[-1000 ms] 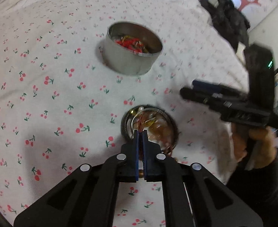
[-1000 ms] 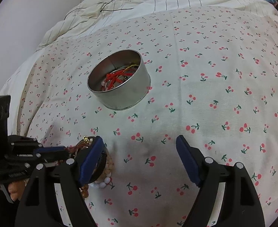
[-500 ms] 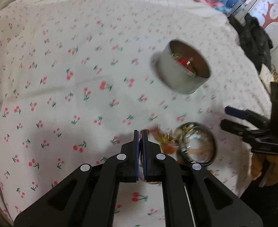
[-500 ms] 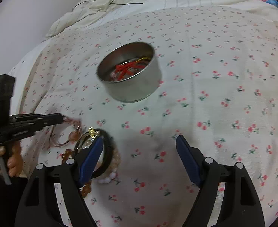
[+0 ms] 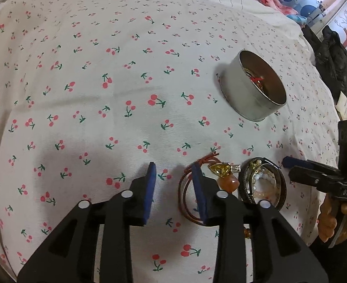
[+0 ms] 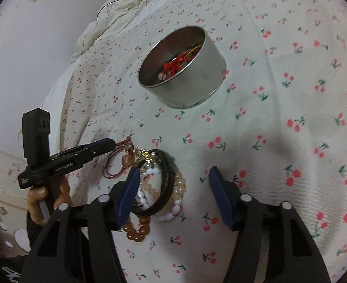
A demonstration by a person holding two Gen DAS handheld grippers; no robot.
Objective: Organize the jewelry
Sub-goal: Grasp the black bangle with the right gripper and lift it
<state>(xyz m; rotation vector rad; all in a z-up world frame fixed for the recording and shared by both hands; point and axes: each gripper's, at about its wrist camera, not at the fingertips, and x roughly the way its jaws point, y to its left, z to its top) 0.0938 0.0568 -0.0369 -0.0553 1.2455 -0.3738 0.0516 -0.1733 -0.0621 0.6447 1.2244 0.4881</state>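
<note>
A round metal tin [image 5: 253, 89] with red cord jewelry inside stands on the cherry-print cloth; it also shows in the right wrist view [image 6: 183, 68]. A pile of bracelets [image 6: 159, 188] lies nearer: a black leather band [image 5: 263, 184], white and amber beads. A brown cord necklace with an amber pendant [image 5: 225, 181] lies beside the pile, under my left gripper's right finger. My left gripper [image 5: 174, 188] is open and empty. My right gripper [image 6: 173, 195] is open, hovering over the bracelet pile.
The cherry-print cloth [image 5: 102, 94] covers a bed. Rumpled bedding with a black cable [image 6: 126, 7] lies beyond the tin. Dark clothing [image 5: 334, 54] sits at the far right edge.
My left gripper was shut on the cord necklace, dragged it left out of the pile, then opened and let it drop on the cloth. My right gripper stayed open near the pile.
</note>
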